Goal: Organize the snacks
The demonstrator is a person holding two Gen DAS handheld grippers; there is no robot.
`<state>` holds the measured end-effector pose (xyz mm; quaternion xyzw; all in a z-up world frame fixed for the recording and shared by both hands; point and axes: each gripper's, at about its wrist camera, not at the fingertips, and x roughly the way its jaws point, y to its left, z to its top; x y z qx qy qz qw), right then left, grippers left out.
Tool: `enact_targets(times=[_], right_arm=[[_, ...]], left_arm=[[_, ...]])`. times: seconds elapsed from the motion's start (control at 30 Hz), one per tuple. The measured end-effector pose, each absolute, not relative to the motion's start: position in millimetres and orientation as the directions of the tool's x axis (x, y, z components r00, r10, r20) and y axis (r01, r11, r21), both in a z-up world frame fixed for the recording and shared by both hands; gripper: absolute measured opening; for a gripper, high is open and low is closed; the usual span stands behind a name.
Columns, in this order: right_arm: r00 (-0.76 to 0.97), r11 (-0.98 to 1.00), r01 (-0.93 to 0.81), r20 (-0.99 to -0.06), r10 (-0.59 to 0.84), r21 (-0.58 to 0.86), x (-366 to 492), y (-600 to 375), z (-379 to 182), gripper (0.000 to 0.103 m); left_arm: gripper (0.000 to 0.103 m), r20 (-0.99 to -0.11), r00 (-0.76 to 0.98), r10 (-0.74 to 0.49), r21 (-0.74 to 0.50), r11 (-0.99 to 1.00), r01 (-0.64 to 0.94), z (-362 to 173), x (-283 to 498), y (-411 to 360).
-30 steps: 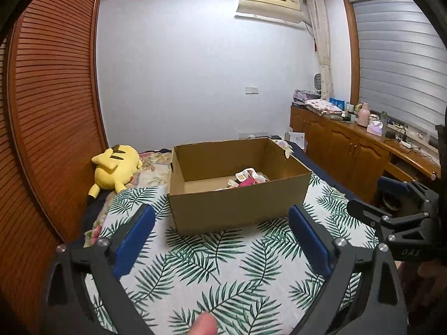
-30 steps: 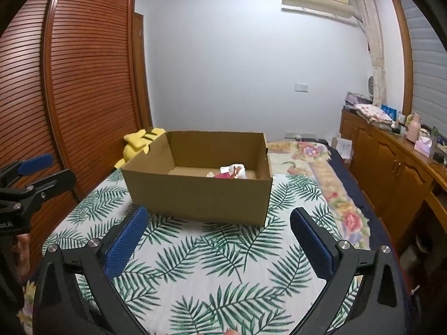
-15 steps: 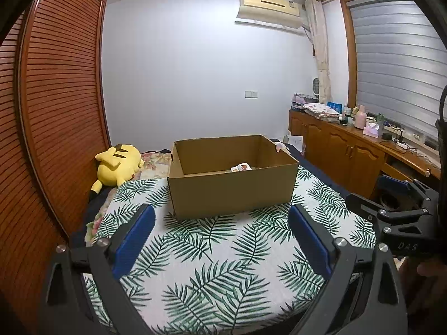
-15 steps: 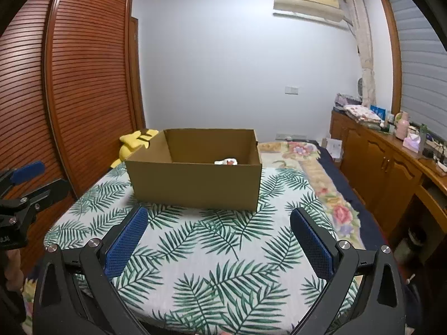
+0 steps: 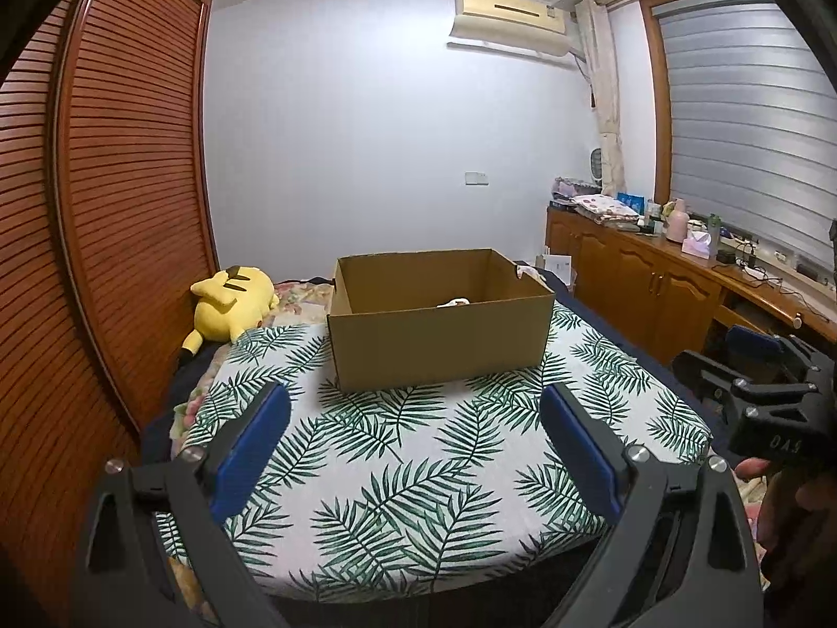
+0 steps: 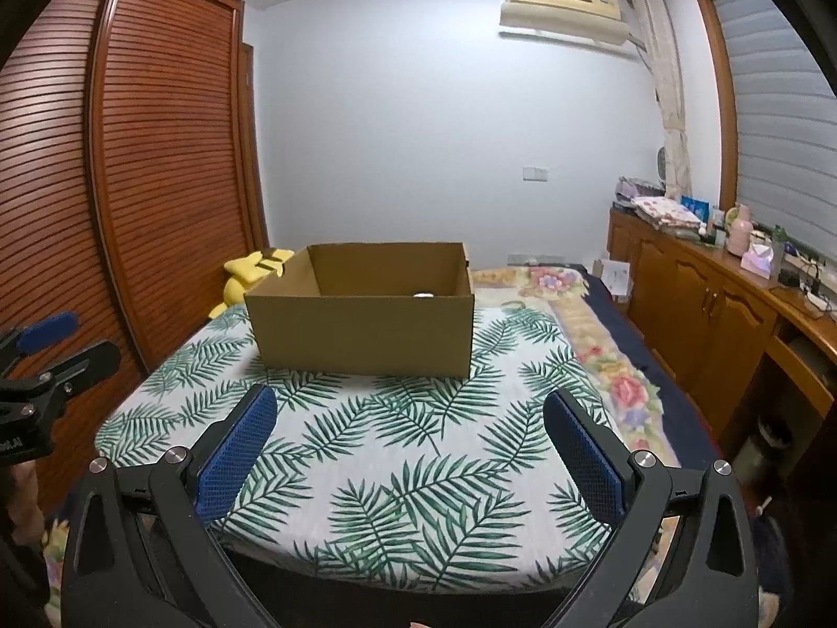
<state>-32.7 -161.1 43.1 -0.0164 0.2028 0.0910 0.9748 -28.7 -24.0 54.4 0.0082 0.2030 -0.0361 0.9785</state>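
Cardboard box at frame centre in both views, open top up, on the palm-leaf cloth of the bed. Placed mid-cloth, probably for easy reach from the near edge by either hand. Snacks down on the box floor, only a pale scrap showing over the near wall; type impossible to tell. Long axis of the box left to right across the frame, its long near wall facing the cameras, slightly turned in the right wrist view.

Left gripper low in frame, fingers spread wide, nothing between. Right gripper likewise, blue fingers released and empty. Both short of the box, hanging over the near cloth; probably a finished or paused stage, no loose snack visible on the cloth.

Yellow plush left of the box, lying beside the wardrobe doors.
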Motion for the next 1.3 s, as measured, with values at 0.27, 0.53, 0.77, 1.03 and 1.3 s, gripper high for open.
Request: enact_targets(times=[0.27, 0.53, 0.77, 1.03, 1.3], right_arm=[[0.905, 0.982, -0.186, -0.392, 0.164, -0.018, -36, -155, 42, 0.103], [0.904, 0.982, -0.185, -0.397, 0.161, -0.022, -36, -152, 42, 0.103], [0.905, 0.982, -0.185, -0.394, 0.159, -0.027, -36, -152, 43, 0.103], [0.905, 0.983, -0.181, -0.396, 0.156, -0.026, -37, -153, 43, 0.103], [0.905, 0.983, -0.181, -0.395, 0.156, -0.025, -37, -153, 43, 0.103]], left_arm=[[0.097, -0.401, 0.914, -0.061, -0.015, 0.998, 0.060, 48, -31, -16], [0.097, -0.409, 0.911, -0.060, -0.023, 0.998, 0.055, 44, -31, -15], [0.097, -0.408, 0.911, -0.057, -0.022, 0.998, 0.052, 44, -31, -15], [0.097, -0.407, 0.911, -0.060, -0.026, 0.998, 0.054, 44, -31, -15], [0.097, -0.408, 0.911, -0.059, -0.025, 0.998, 0.054, 45, -32, -15]])
